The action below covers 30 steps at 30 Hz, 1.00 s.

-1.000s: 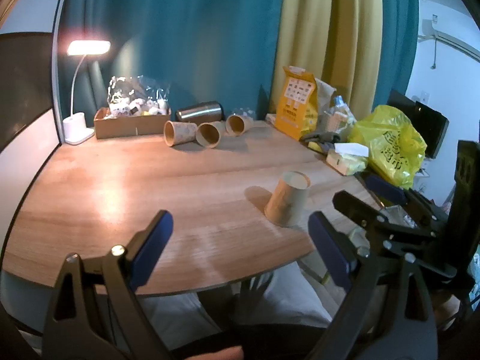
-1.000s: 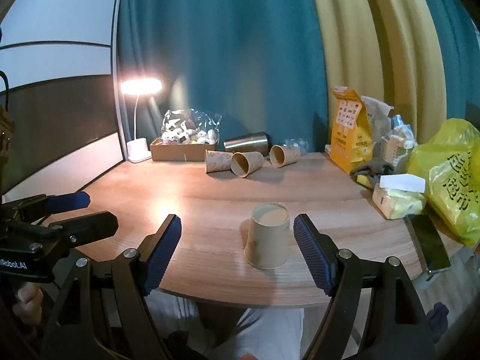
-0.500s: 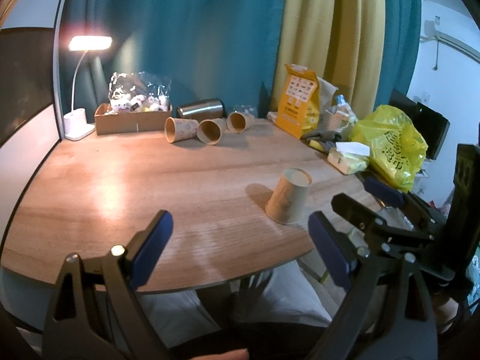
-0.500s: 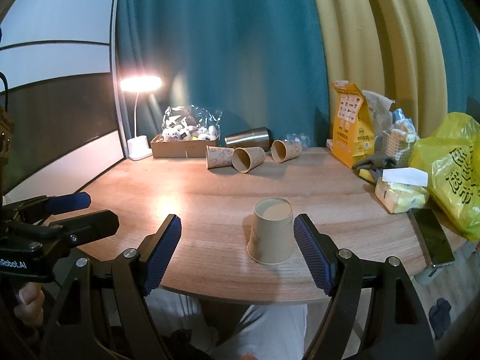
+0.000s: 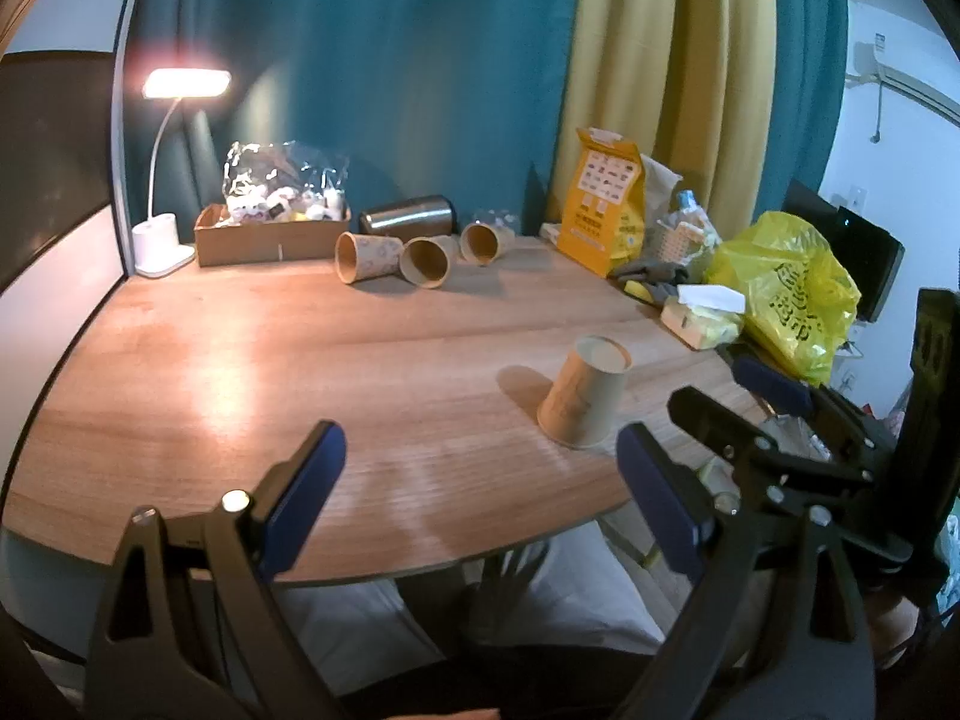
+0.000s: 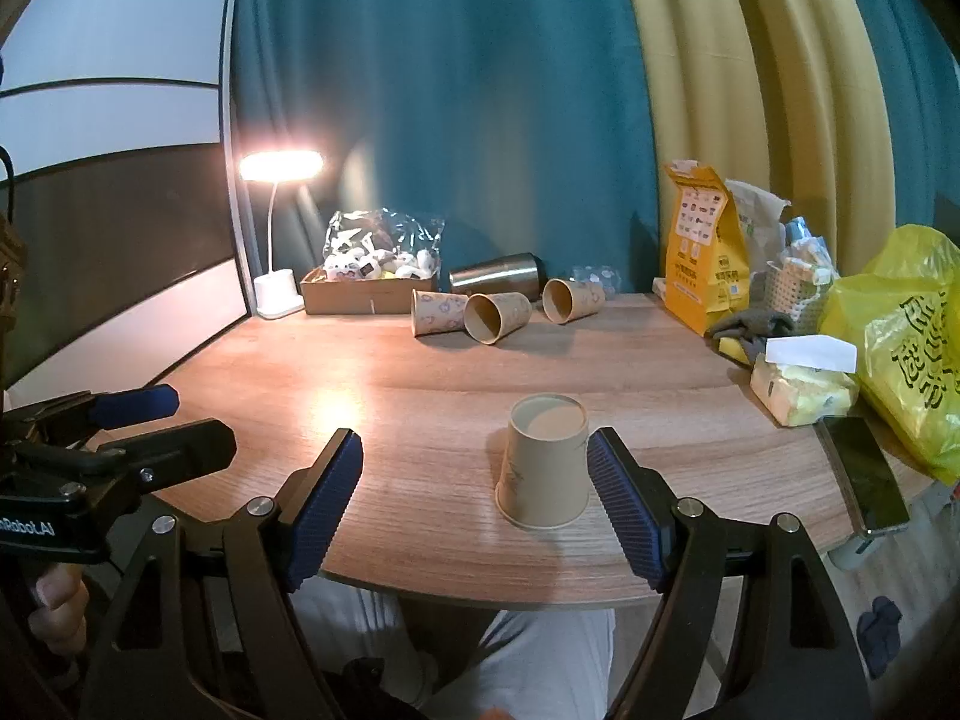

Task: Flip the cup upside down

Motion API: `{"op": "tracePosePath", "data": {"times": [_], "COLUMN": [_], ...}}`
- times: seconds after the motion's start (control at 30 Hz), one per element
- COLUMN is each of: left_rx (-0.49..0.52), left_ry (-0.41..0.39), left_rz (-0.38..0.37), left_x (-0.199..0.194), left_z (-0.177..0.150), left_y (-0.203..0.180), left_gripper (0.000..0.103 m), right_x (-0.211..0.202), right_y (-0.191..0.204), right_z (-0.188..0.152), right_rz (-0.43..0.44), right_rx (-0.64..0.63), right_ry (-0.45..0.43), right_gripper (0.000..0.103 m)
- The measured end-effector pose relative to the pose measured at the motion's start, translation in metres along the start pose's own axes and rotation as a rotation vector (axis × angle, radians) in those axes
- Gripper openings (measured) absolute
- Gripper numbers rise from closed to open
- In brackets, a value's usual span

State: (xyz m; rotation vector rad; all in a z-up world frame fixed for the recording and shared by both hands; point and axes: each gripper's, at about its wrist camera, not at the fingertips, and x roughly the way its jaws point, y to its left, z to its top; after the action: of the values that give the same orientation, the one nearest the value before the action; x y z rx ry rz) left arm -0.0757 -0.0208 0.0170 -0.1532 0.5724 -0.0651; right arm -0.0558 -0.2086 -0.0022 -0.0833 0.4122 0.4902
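Note:
A tan paper cup (image 6: 545, 463) stands upside down, base up, near the front edge of the wooden table (image 6: 420, 396); it also shows in the left wrist view (image 5: 585, 399). My right gripper (image 6: 474, 501) is open and empty, with the cup just ahead of its right finger (image 6: 624, 510). My left gripper (image 5: 480, 504) is open and empty at the table's front edge, left of the cup. The right gripper shows in the left wrist view (image 5: 756, 402), and the left gripper in the right wrist view (image 6: 144, 426).
Three paper cups (image 6: 498, 312) lie on their sides at the back beside a steel tumbler (image 6: 498, 273), a cardboard box (image 6: 366, 294) and a lit lamp (image 6: 279, 228). An orange bag (image 6: 705, 252), tissue pack (image 6: 801, 381), yellow plastic bag (image 6: 906, 336) and phone (image 6: 864, 474) crowd the right.
Both grippers have pulled back and lowered slightly, so the table and cup sit a little higher in both views. The cup has not moved, and both jaws stay open.

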Motion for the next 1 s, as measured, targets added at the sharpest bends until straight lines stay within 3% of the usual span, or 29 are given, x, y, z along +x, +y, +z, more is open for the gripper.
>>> {"op": "tracePosePath", "data": {"times": [1.0], "left_rx": [-0.001], "left_ry": [0.016], "left_rz": [0.014], "left_x": [0.0047], "left_z": [-0.0022], "left_y": [-0.0017], "left_gripper": [0.093], "right_x": [0.0053], "right_y": [-0.0076], "right_z": [-0.0076], "right_rz": [0.001], "right_rx": [0.010], "right_ry": [0.019], "right_gripper": [0.080]}}
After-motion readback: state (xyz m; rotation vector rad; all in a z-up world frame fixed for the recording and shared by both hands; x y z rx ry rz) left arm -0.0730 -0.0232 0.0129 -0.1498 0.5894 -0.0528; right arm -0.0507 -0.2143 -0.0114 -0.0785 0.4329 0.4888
